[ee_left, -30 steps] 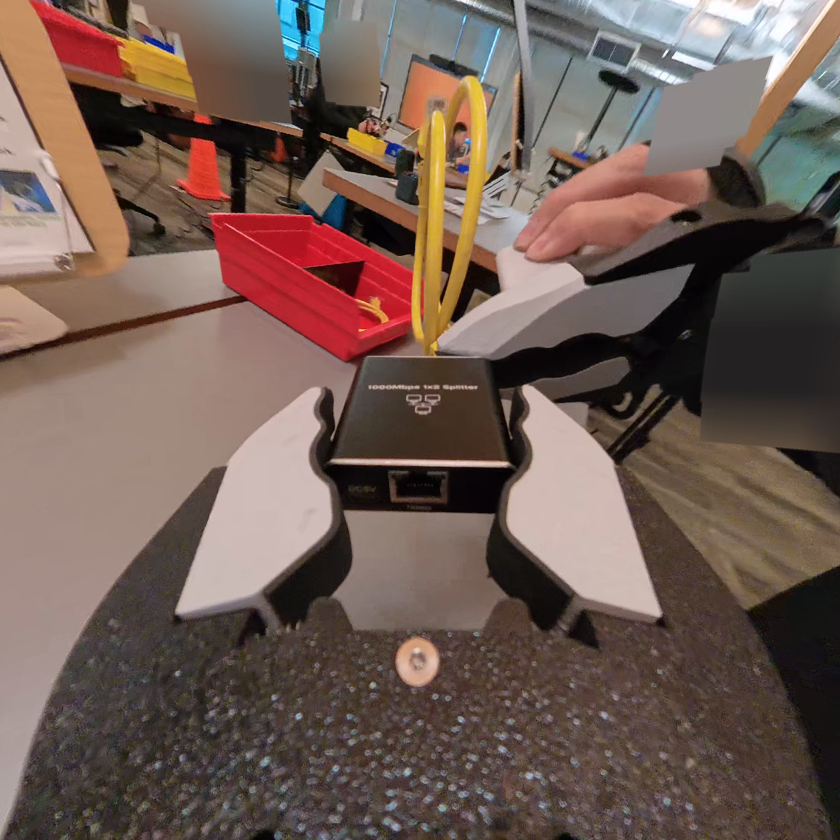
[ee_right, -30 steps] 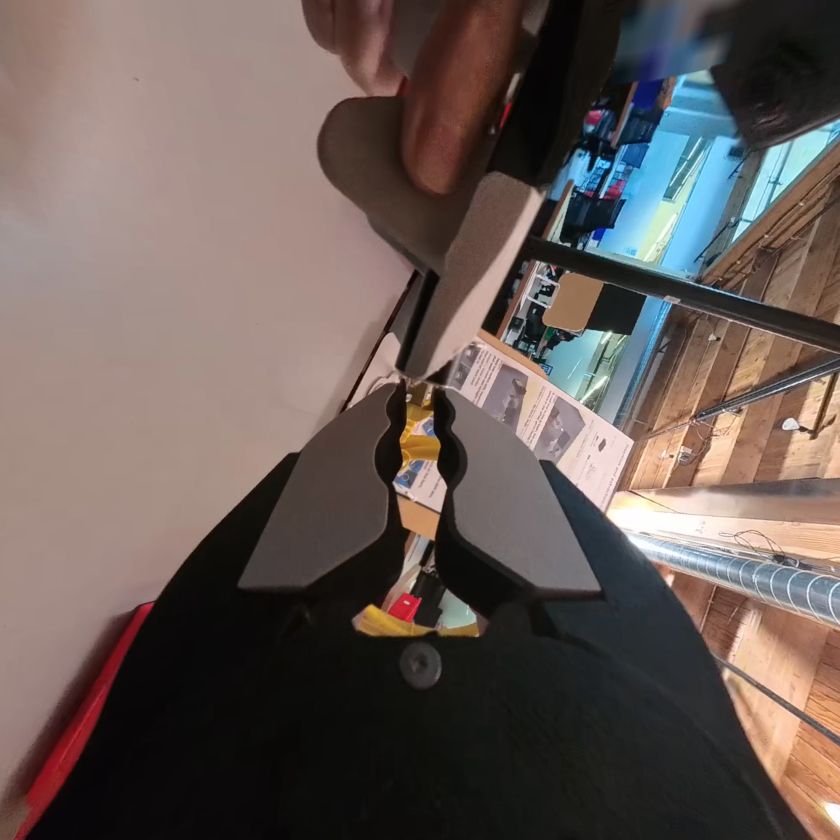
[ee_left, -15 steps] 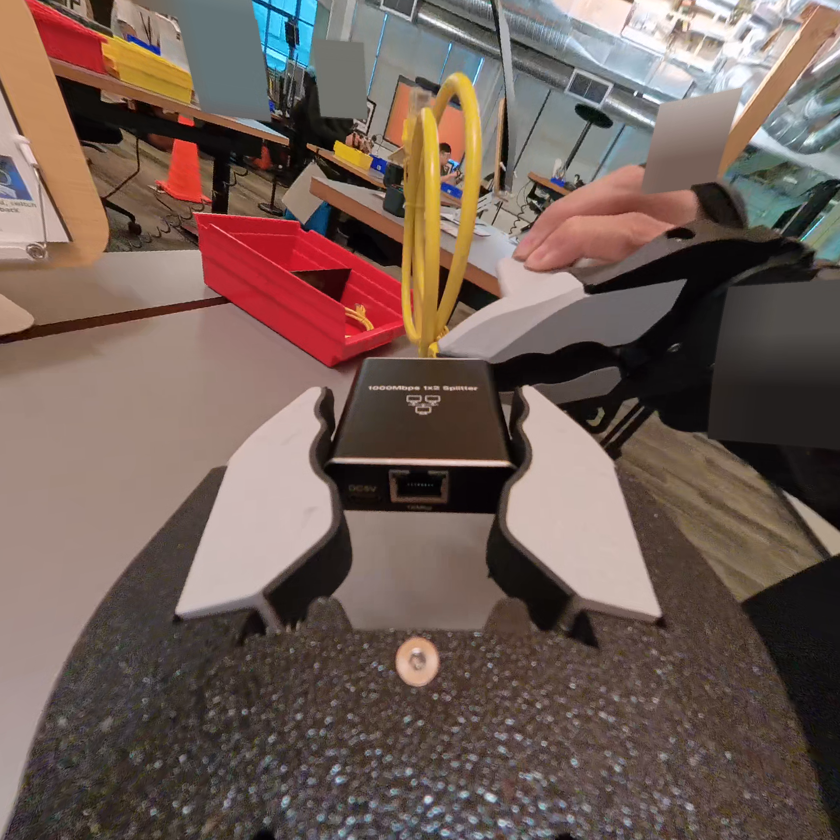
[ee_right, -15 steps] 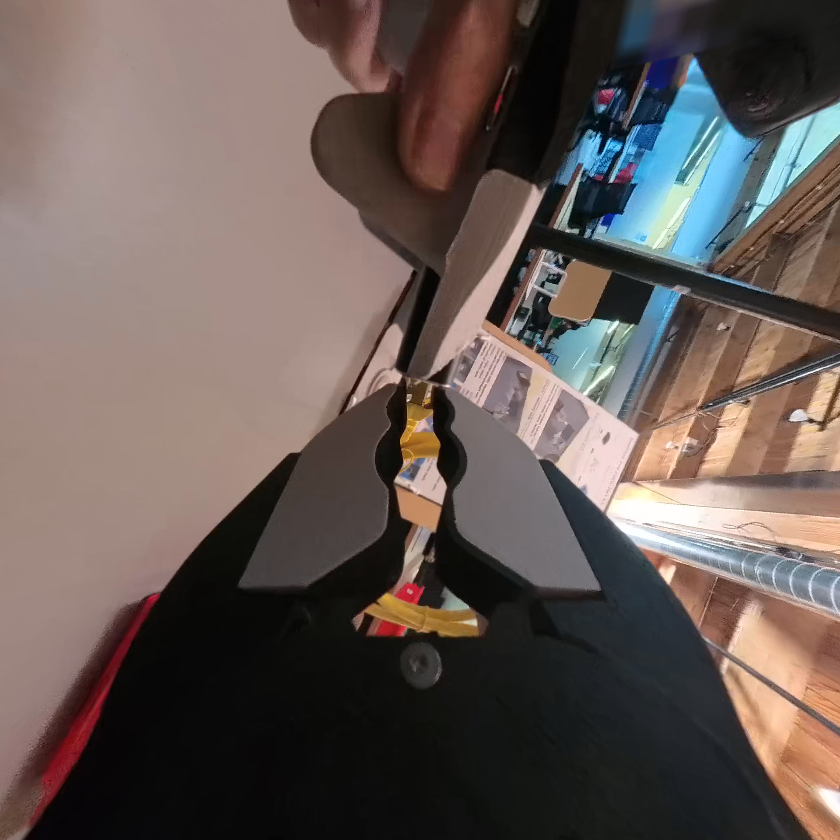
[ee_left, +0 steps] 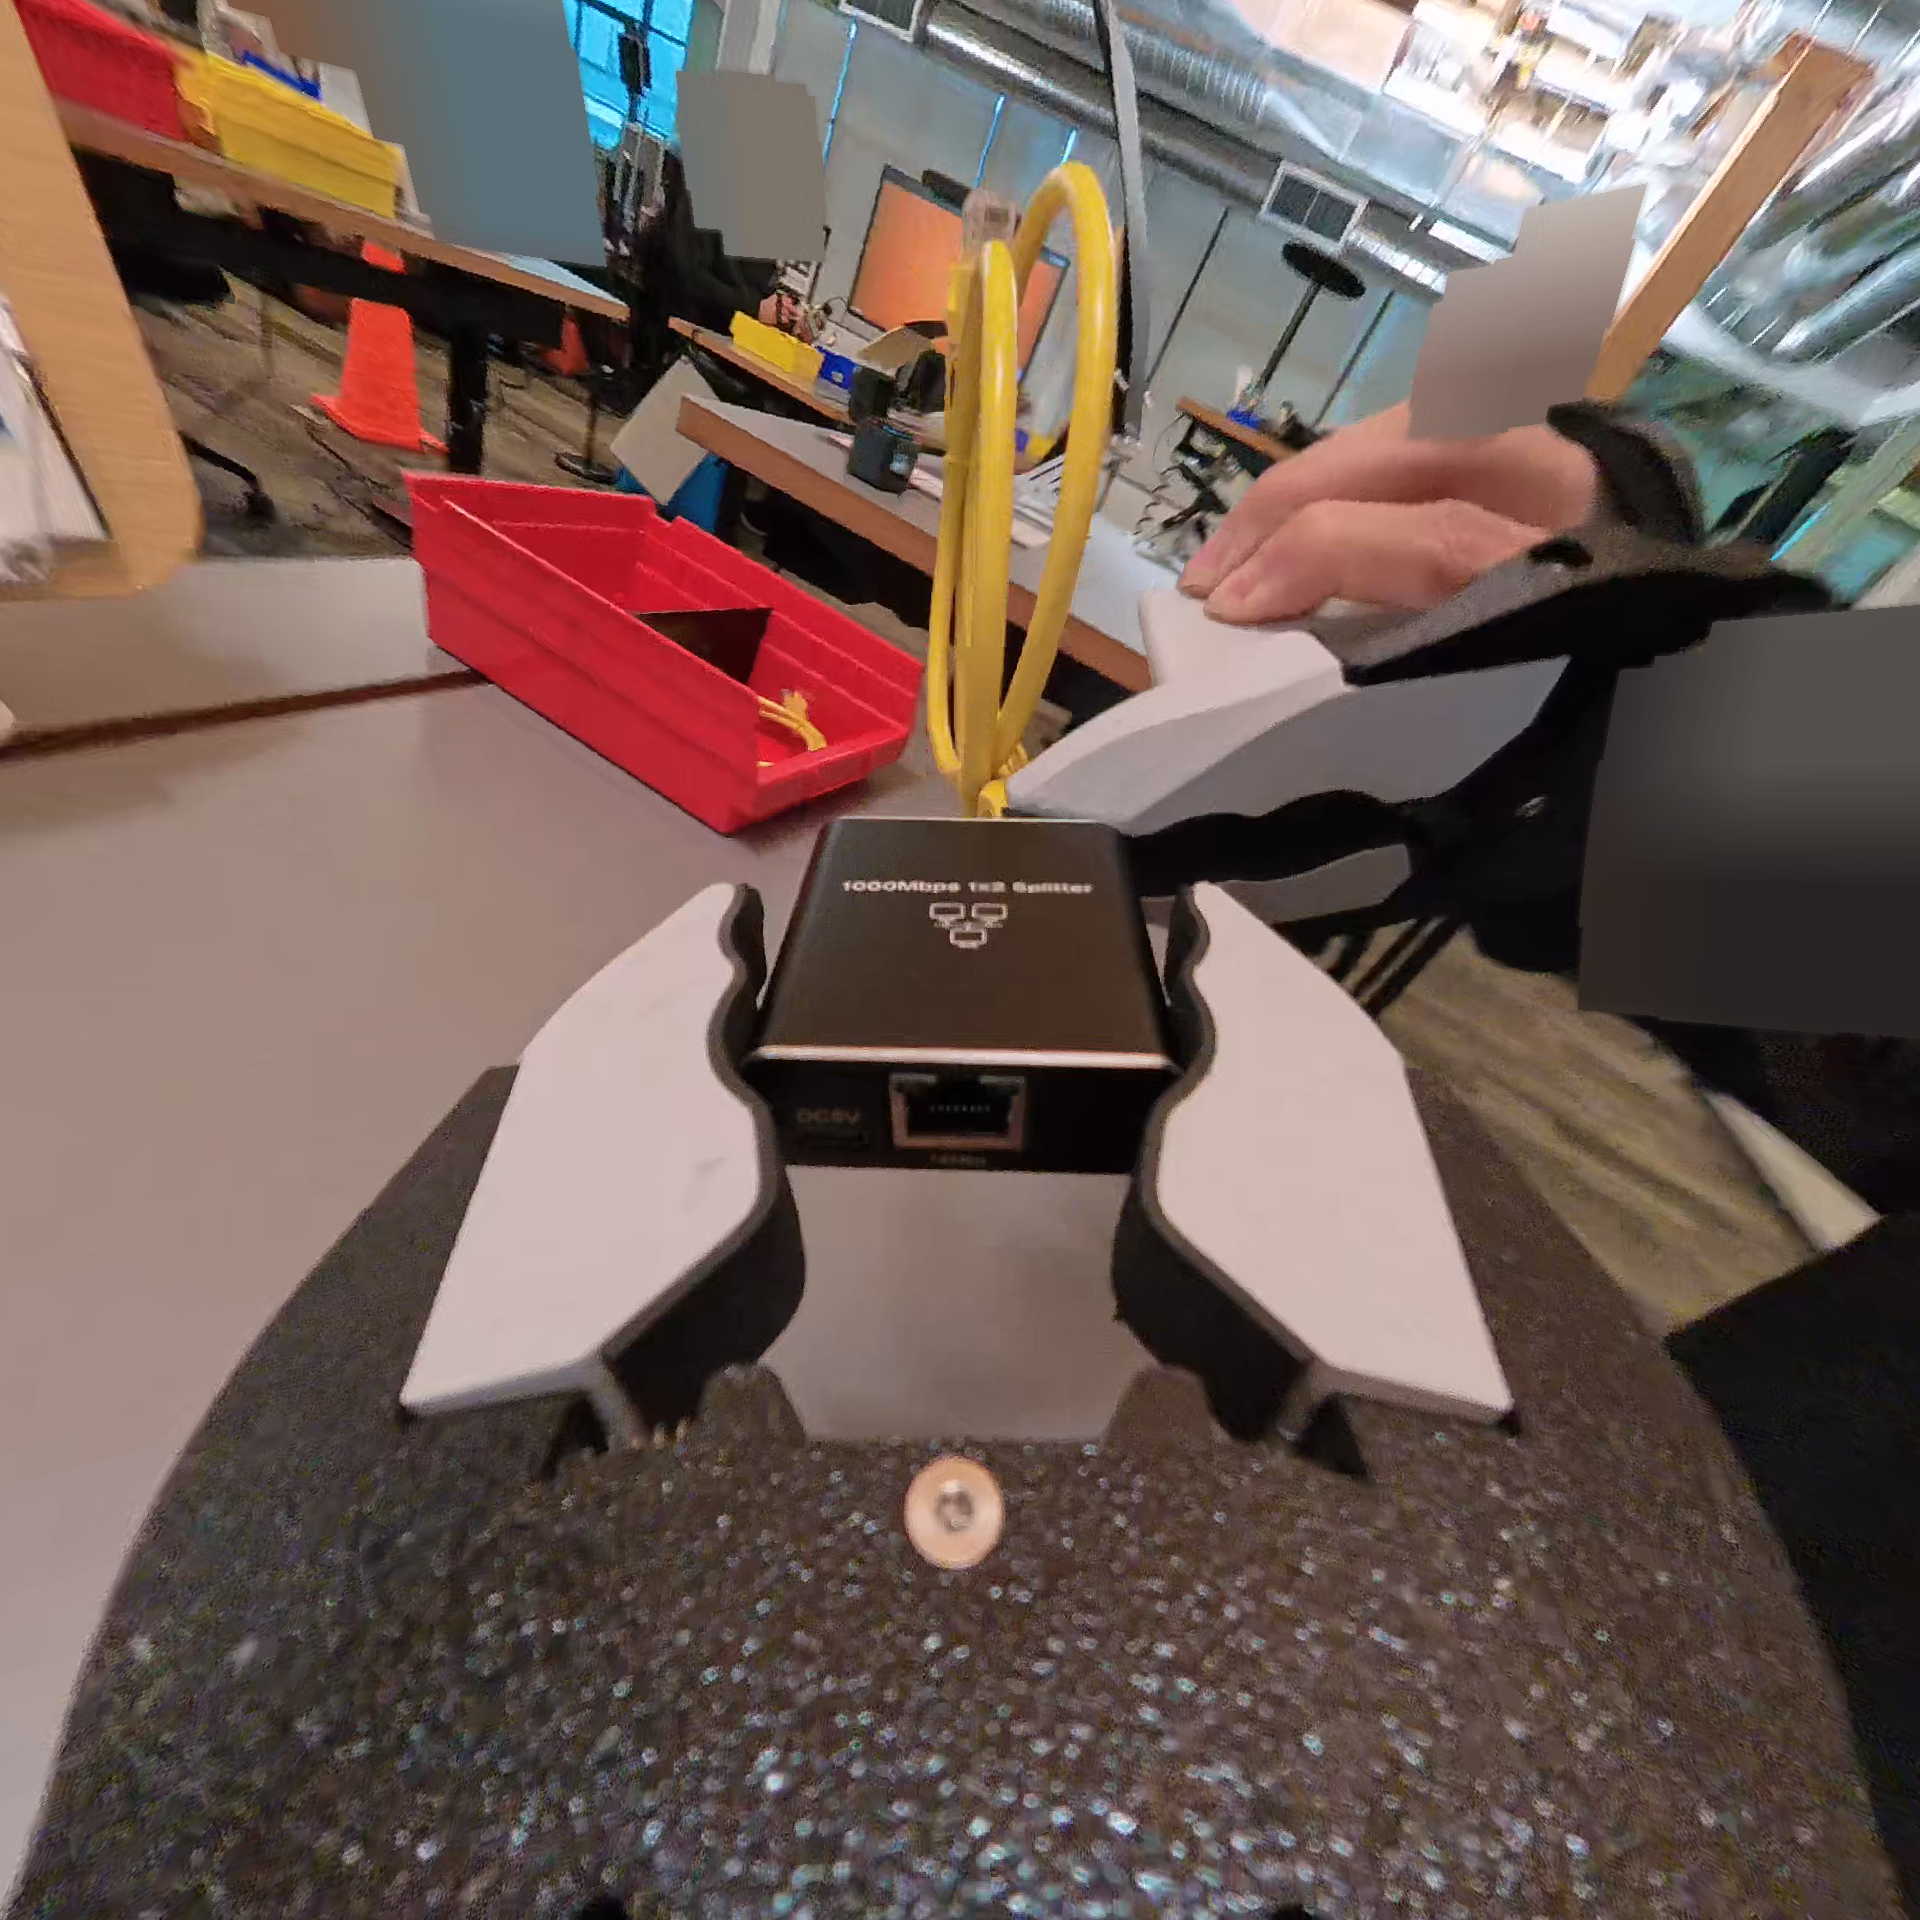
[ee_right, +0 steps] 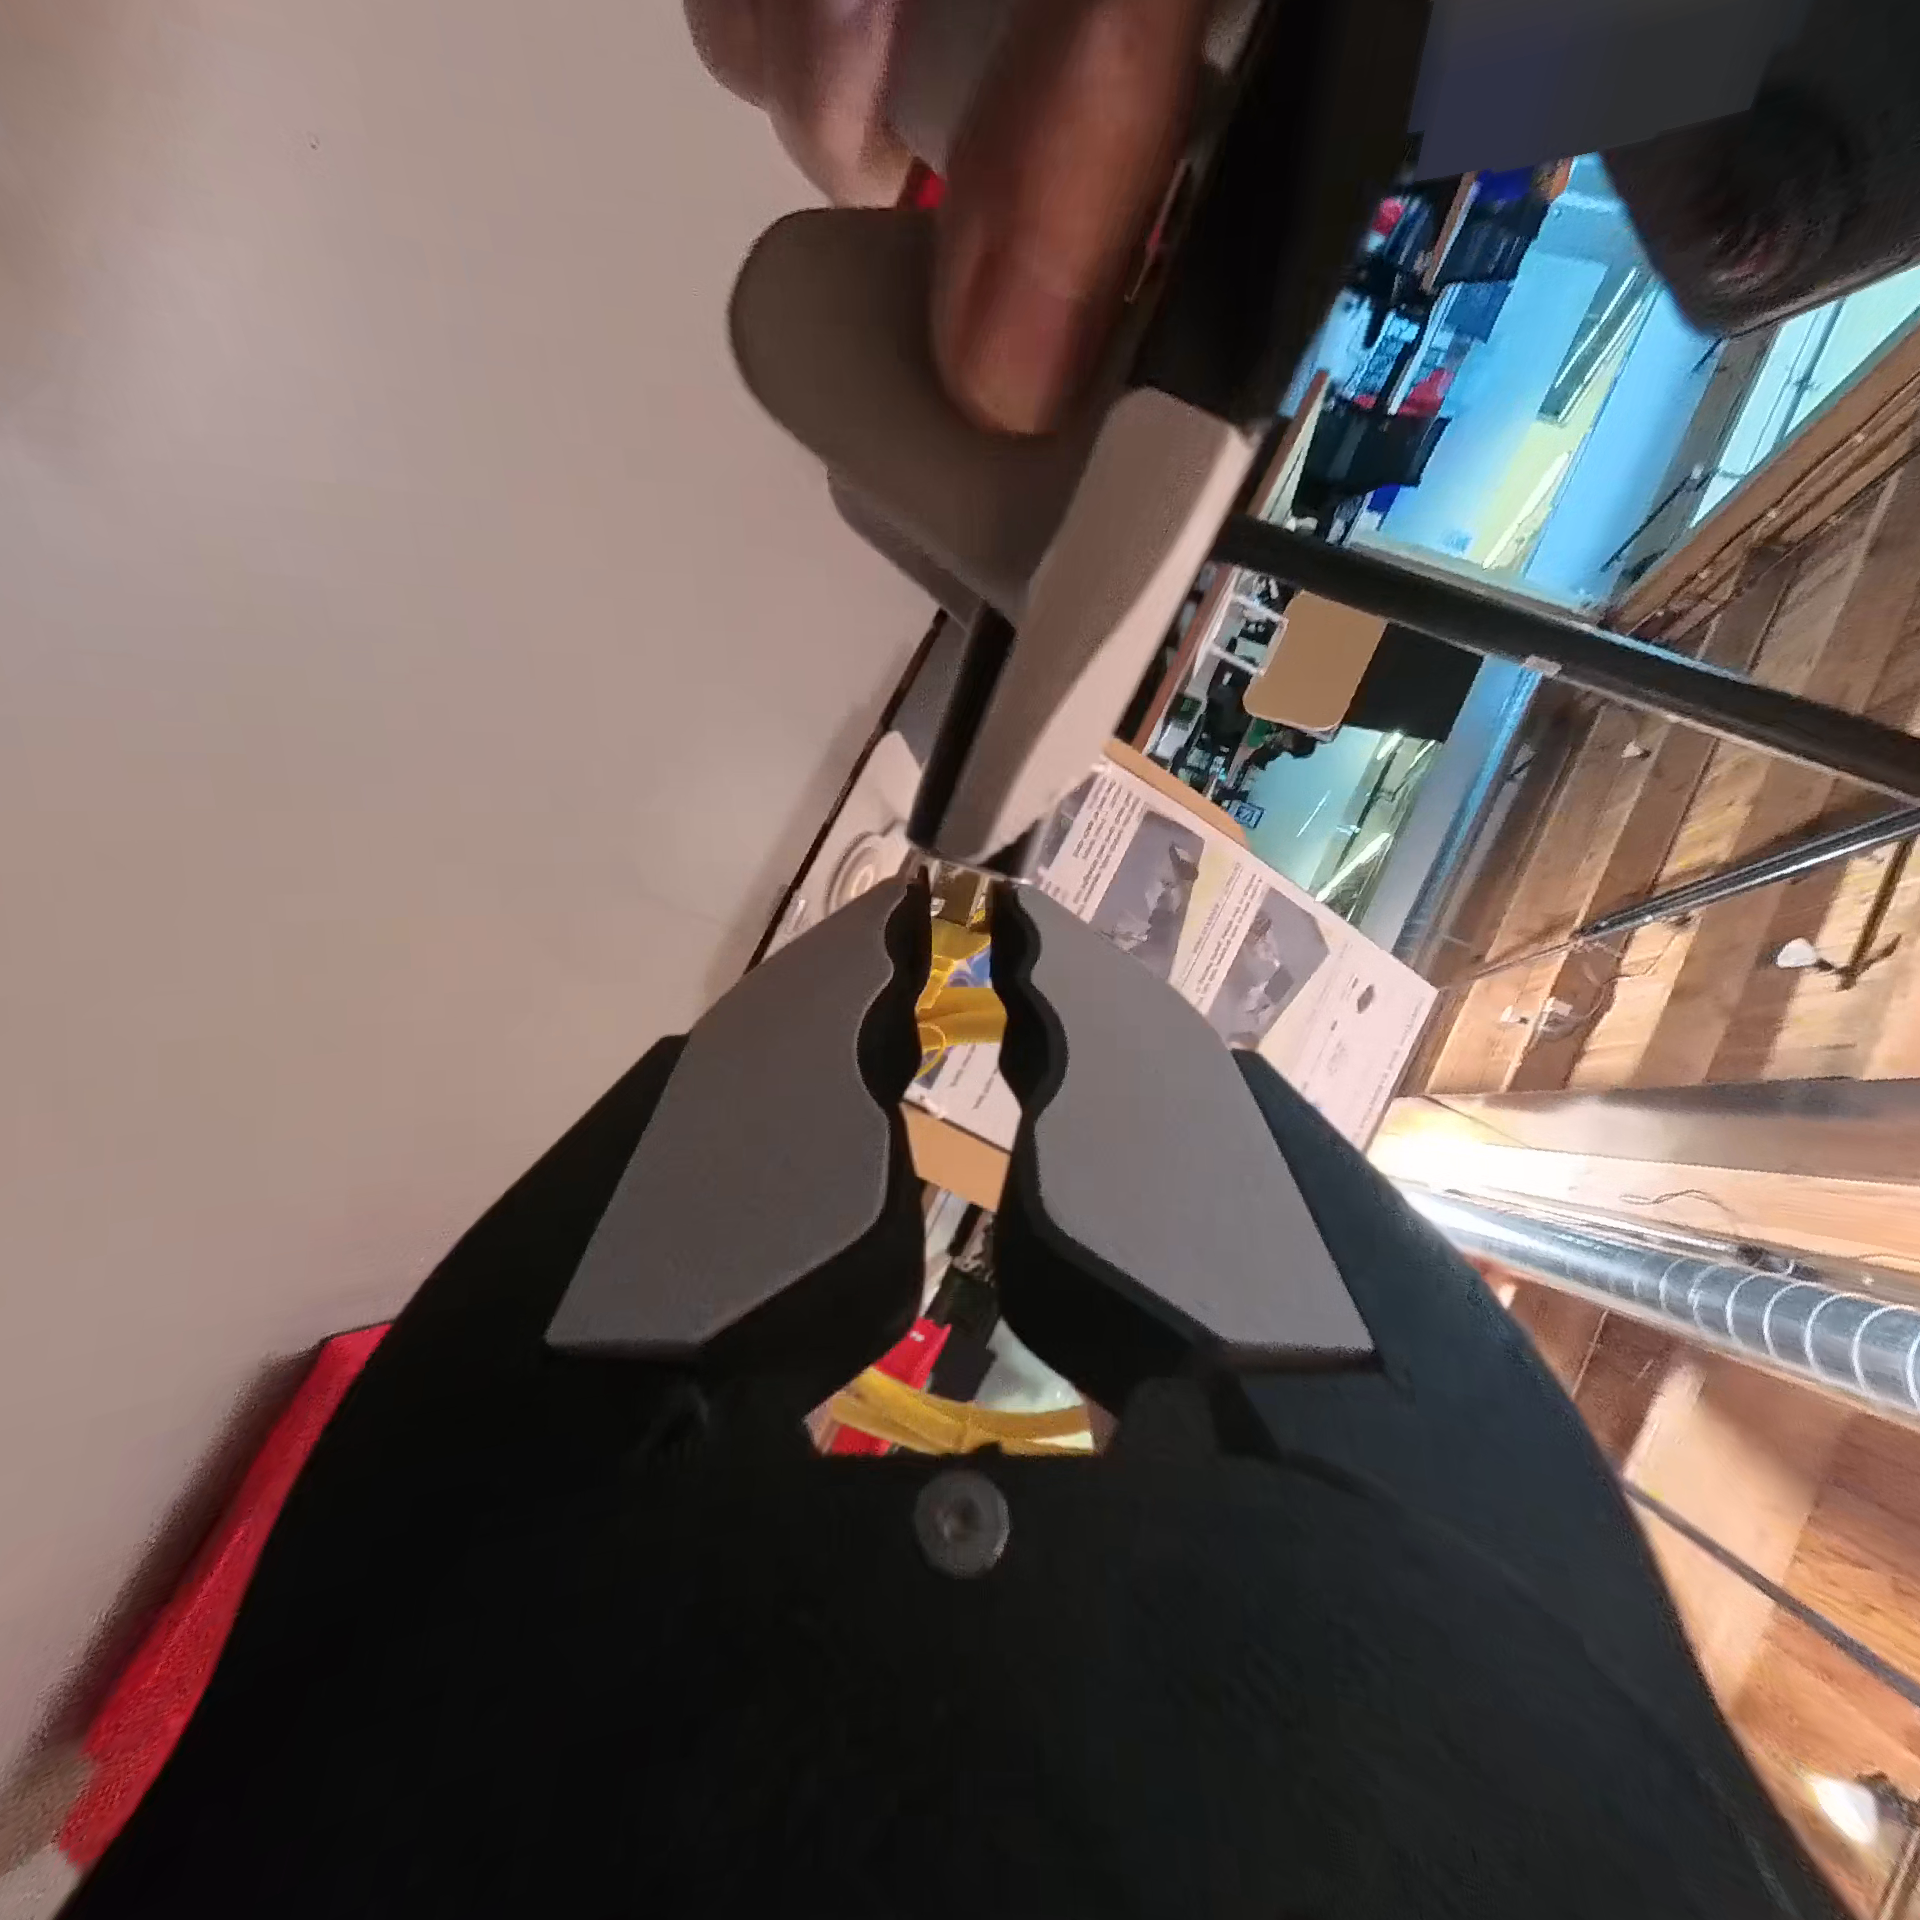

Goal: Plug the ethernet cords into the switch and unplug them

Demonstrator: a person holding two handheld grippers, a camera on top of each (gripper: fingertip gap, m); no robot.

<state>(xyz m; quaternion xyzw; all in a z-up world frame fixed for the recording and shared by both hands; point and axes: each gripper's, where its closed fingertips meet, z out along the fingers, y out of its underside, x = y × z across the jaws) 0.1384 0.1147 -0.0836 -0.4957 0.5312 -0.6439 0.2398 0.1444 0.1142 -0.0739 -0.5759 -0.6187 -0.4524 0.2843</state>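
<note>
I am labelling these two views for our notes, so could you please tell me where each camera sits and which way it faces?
Left wrist view: sits on the left gripper, looking level over the grey table; its fingers clamp the black switch, with the right gripper and a hand beyond.
Right wrist view: sits on the right gripper, rolled sideways, facing the left gripper; its fingers pinch the yellow ethernet cord.
Shared: switch, cord, both grippers, table, red bin.
</note>
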